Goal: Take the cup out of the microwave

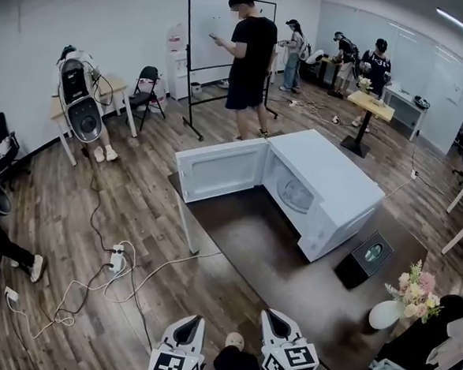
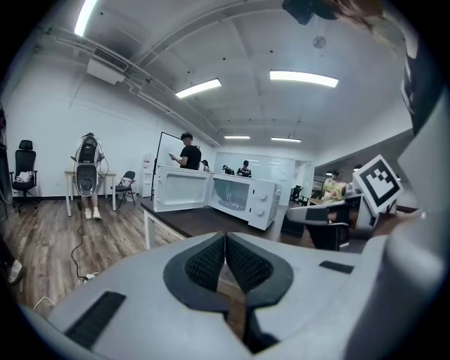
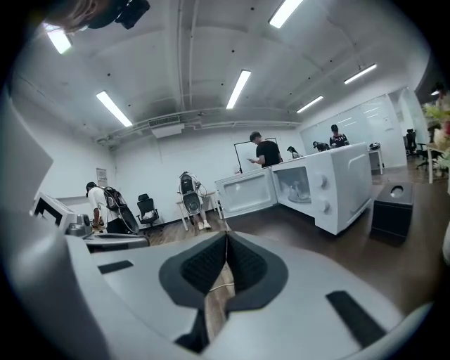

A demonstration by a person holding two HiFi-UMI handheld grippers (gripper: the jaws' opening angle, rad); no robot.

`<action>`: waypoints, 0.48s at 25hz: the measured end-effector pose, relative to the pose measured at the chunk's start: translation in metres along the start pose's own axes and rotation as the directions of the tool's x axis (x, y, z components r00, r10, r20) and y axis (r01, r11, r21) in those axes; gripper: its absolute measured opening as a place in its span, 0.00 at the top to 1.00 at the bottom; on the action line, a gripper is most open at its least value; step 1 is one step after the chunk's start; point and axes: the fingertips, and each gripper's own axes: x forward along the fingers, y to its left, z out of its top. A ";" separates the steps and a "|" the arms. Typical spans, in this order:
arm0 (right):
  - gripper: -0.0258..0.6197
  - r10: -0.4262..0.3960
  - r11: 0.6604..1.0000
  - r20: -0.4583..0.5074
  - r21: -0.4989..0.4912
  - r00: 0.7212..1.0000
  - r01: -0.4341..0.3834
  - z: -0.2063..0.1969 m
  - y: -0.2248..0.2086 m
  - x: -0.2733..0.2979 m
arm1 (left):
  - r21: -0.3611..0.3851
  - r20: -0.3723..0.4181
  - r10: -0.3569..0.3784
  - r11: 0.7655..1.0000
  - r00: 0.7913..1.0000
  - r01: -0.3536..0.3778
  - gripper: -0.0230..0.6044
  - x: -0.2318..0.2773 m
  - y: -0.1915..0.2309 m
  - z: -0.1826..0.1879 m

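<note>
- Head view: the left claw (image 1: 197,322) and the right claw (image 1: 273,318) are showing side by side at the bottom edge, both pointing up the picture toward the dark worktop (image 1: 251,237).
- The white microwave (image 1: 326,187) is standing on that worktop ahead of both claws and well apart from them, nearer the right claw's line. Its door (image 1: 221,169) is hanging wide open toward the left claw's side.
- The cup (image 1: 298,194) is sitting inside the open cavity as a pale, see-through shape. Here it is too small to tell which way it is pointing.
- Left gripper view: the left claw (image 2: 226,239) is pressing its two ribbed pads together at the tips, with nothing between them.
- The microwave (image 2: 246,200) is standing ahead of the tips, far off, and slightly to the right. The cup is not making itself out in the cavity from here.
- Right gripper view: the right claw (image 3: 226,239) is likewise standing fully closed and gripping nothing.
- The cup (image 3: 299,190) is showing in the cavity ahead and to the right of the tips, well apart from them. It is resting on the cavity floor, and I cannot tell its long axis or whether it is standing upright.
</note>
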 end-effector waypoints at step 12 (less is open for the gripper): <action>0.97 0.101 0.994 -0.015 -0.048 0.995 -0.102 0.041 -0.031 0.120 | -0.016 0.033 0.041 0.999 0.999 -0.041 0.95 0.103 0.049 0.043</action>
